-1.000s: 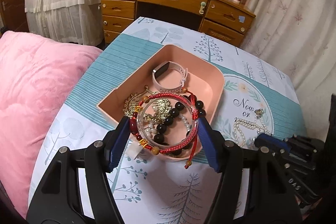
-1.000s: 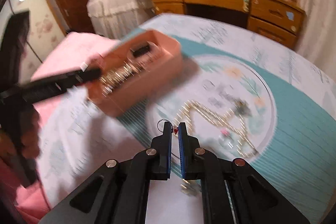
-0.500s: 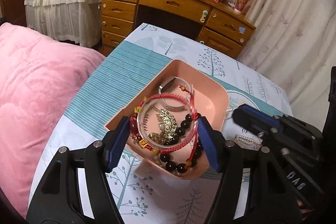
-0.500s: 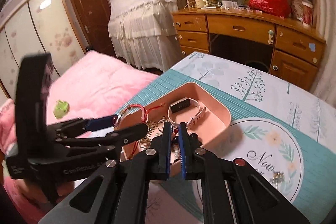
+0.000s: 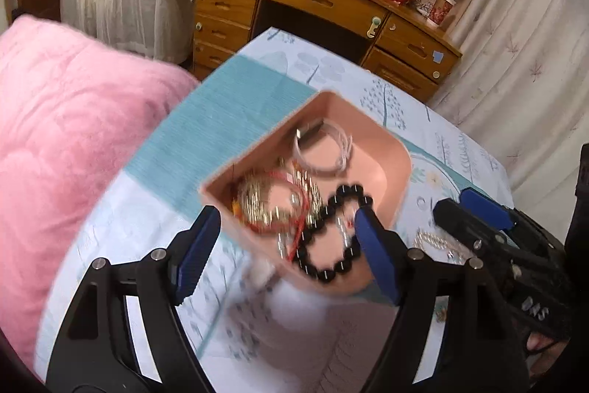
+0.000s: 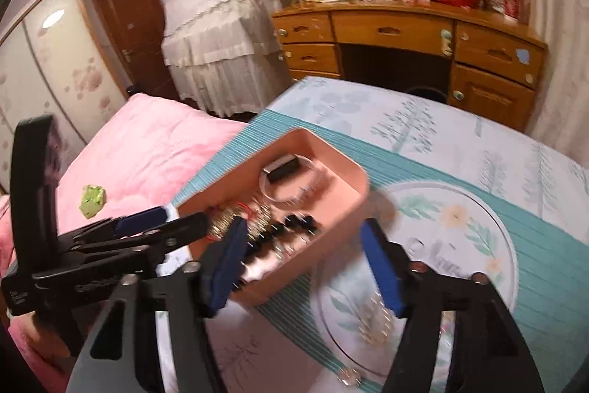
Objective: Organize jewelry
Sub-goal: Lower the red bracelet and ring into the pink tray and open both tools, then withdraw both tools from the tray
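A: Count for me: what lies before you?

B: One pink tray [image 5: 402,168] on the desk [image 5: 228,113]; two grippers; one pearl strand [image 5: 434,240] on the cloth just right of the tray, outside it.

A: And inside the tray?

B: One black bead bracelet [image 5: 331,267] at the near end; one red cord bracelet [image 5: 274,212] tangled with blurred gold pieces beside it; one white-strapped watch [image 5: 324,153] at the far end.

A: Which way does the tray run?

B: Its long axis runs from the end under your jaws away toward the far side of the desk.

A: Your jaws?

B: Your left gripper [image 5: 287,253] hangs over the tray's near end; its jaws have just been opening and the pads press on nothing; your right gripper [image 6: 305,264], at the tray's near right corner, has just been opening too, spread wide with nothing held.
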The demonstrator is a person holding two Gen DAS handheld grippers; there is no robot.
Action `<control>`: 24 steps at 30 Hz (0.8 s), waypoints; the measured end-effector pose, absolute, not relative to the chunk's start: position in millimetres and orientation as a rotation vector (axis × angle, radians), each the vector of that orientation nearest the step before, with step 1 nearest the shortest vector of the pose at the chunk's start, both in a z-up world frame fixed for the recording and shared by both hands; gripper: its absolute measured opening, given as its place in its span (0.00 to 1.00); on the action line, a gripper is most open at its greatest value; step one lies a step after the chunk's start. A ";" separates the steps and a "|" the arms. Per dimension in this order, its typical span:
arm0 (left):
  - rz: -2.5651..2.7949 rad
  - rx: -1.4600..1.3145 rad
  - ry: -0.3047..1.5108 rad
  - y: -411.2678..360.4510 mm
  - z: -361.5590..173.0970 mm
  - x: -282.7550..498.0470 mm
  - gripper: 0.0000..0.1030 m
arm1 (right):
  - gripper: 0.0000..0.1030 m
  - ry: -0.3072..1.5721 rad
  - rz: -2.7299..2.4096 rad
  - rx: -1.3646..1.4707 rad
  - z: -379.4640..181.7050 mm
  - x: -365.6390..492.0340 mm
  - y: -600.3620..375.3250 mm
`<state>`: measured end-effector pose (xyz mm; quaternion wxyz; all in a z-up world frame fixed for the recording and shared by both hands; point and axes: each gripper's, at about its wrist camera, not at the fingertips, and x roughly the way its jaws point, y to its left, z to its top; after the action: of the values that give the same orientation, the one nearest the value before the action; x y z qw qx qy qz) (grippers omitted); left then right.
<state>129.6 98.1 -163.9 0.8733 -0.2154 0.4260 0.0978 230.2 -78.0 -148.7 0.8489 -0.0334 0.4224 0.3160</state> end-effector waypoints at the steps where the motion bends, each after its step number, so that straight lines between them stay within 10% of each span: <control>1: 0.210 -0.466 0.897 96.6 -167.7 124.5 0.71 | 0.66 0.895 0.643 -0.081 -151.0 228.4 -84.4; 24: 0.008 -0.318 1.095 -13.8 -215.1 101.7 0.65 | 0.67 0.948 0.471 -0.449 -219.7 94.9 -177.2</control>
<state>101.7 -13.8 -215.1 0.8417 -0.1505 0.5185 0.0040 94.9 -177.2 -219.7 0.8392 -0.2123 0.4483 0.2228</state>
